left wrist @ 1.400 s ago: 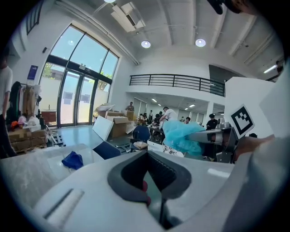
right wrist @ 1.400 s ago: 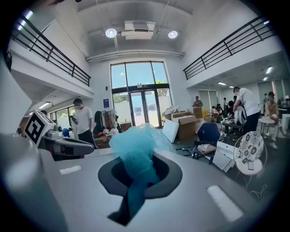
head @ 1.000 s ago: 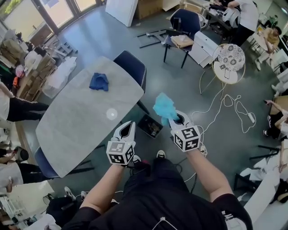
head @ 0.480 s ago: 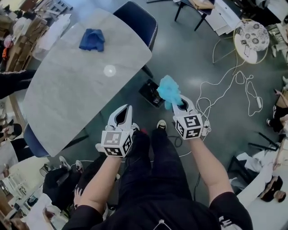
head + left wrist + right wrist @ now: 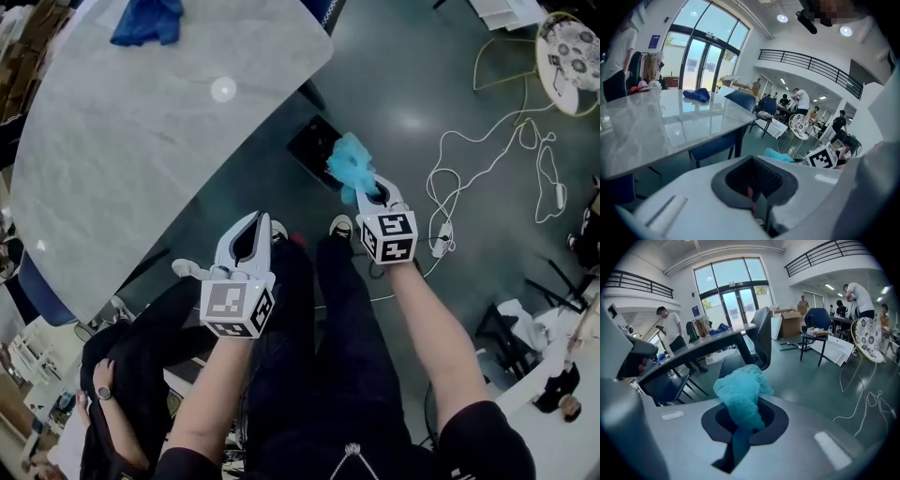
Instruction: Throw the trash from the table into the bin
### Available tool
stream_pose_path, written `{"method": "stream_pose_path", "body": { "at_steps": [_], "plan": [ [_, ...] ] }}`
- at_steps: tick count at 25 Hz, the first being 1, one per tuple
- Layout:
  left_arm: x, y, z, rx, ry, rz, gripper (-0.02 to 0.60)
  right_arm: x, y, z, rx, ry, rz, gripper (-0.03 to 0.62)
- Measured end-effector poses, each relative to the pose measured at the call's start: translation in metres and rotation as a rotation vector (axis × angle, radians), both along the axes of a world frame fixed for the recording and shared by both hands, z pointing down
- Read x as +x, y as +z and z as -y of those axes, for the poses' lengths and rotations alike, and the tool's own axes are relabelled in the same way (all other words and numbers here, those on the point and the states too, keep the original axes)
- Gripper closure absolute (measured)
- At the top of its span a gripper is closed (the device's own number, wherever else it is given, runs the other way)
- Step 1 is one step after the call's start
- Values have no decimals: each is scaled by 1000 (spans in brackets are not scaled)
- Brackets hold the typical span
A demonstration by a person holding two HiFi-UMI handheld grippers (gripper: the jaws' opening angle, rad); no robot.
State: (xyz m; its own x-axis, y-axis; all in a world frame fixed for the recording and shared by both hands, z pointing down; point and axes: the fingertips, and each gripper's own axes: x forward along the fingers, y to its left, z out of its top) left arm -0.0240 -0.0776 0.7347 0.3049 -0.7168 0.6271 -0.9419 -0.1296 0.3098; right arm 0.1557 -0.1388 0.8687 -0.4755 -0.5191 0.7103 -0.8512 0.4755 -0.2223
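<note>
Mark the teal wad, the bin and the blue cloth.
teal wad (image 5: pixel 351 165), head view, its bunched middle.
bin (image 5: pixel 302 145), head view, its dark left side.
blue cloth (image 5: pixel 145 21), head view, its middle.

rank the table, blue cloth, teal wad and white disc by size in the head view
1. table
2. blue cloth and teal wad: about alike; the cloth is cut off by the frame edge and their distances differ, so unranked
3. white disc
</note>
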Motion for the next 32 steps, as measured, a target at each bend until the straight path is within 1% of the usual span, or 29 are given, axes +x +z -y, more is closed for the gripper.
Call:
{"method": "stream_pose_path", "body": {
  "at_steps": [5,8,12,18,22,26,29,32],
  "plan": [
    [10,67,-7,-72,2,-8,581,-3,103,-8,-94,-23,-50,556],
    [21,99,-8,-107,18,-20,581,-7,155,-14,-144,-47,-84,556],
    [33,132,-7,-148,44,-30,581,-11,208,-17,-204,-72,-125,556],
    [33,178,-5,-191,44,-20,581,-4,277,-17,-285,-43,-186,556],
    [34,204,-4,-221,56,-18,581,3,309,-18,-330,11,-207,556],
    [42,213,-2,-240,73,-25,581,9,328,-19,-389,61,-196,545],
    [48,212,-5,-242,79,-36,581,12,332,-20,-410,67,-197,487],
    [49,209,-9,-245,85,-40,581,13,325,-19,-419,67,-195,430]
  ]
}}
